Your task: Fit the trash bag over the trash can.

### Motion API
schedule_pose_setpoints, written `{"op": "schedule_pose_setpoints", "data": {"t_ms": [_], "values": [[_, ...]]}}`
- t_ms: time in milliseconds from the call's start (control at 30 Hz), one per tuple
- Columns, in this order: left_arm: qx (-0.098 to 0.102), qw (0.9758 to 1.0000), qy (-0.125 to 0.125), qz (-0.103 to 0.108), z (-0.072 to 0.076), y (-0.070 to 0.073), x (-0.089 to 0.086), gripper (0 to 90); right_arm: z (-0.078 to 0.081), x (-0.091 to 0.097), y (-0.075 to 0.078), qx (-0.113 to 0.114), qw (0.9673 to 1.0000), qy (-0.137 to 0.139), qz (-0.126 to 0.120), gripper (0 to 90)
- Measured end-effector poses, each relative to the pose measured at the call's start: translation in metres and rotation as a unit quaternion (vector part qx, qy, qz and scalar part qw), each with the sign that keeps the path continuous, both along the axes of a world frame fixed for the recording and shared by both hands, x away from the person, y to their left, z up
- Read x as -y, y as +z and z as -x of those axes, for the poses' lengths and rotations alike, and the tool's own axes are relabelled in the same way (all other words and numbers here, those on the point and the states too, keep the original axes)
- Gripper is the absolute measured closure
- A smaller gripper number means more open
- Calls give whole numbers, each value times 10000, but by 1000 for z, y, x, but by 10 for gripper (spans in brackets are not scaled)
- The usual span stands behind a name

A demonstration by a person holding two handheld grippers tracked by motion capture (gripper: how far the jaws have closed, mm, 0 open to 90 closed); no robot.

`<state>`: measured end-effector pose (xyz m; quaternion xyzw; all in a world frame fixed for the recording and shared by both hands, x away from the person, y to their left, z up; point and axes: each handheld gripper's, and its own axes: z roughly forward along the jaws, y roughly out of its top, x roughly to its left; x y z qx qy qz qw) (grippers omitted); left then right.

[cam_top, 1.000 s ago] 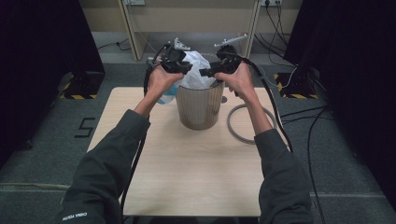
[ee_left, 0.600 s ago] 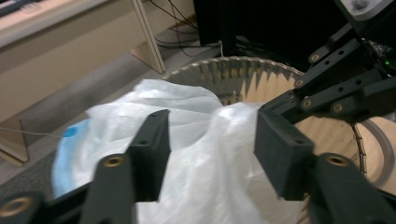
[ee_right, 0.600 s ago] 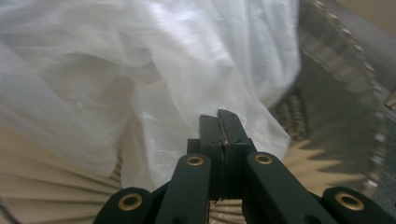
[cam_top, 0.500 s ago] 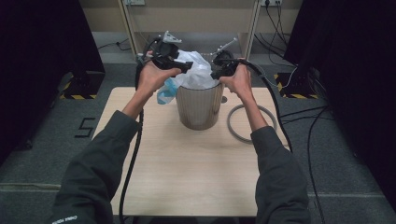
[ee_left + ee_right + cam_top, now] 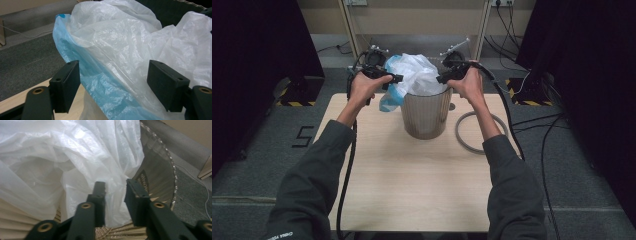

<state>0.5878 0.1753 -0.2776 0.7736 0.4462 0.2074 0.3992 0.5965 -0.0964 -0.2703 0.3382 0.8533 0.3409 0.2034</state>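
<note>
Since the earlier frame my left hand has swung outward from the bin's rim toward 9 o'clock, and the left tongs (image 5: pixel 398 78) have just been opening — they now stand wide, with the blue and white liner bag (image 5: pixel 120 62) lying between the pads but not pressed. The right tongs (image 5: pixel 441 79) have stayed at the rim near 2 o'clock; they have just been opening a little from a tight pinch and now stand narrow, a fold of white bag film (image 5: pixel 113 192) in the gap. I cannot tell whether the pads still bite on it.

The bin (image 5: pixel 426 115) sits at 12 o'clock on the tabletop (image 5: pixel 412 190), with the bag bunched up out of its mouth and a blue flap hanging over the 9 o'clock side.

To fit the liner well, I judge I should take the blue edge low with the left tongs, then draw both sides outward and down over the rim evenly — thin film tears or slips if one side pulls ahead. A grey ring (image 5: pixel 462 135) lies at 3 o'clock beside the bin, apart from it.
</note>
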Motion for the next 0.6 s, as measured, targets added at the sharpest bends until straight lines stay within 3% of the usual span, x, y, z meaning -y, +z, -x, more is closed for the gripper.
{"op": "schedule_pose_setpoints", "data": {"t_ms": [100, 167, 200, 267, 333, 433, 500, 600], "values": [[270, 9995, -85, -139, 0, 2, 5, 483, 1, 3, 3, 93, 9999, -43, -102, 623], [413, 9984, -166, -340, 0, 6, 9, 599, 3, 5, 4, 139, 9998, -42, -166, 598], [581, 9971, -178, -464, 0, 8, 11, 635, 4, 5, 5, 146, 9997, -45, -197, 592], [730, 9965, -80, -407, 2, 12, 14, 725, 8, 7, 8, 204, 9992, -8, -337, 572], [754, 9961, -190, -415, 3, 16, 20, 791, 11, 9, 11, 232, 9985, 27, -501, 554], [783, 9953, -341, -462, 5, 17, 33, 827, 14, 11, 18, 379, 9961, 141, -788, 521], [792, 9946, -451, -496, 6, 17, 43, 826, 16, 9, 22, 486, 9960, 140, -741, 483], [870, 9933, -529, -537, 6, 19, 49, 814, 16, -1, 25, 466, 9955, 231, -790, 423]]}}
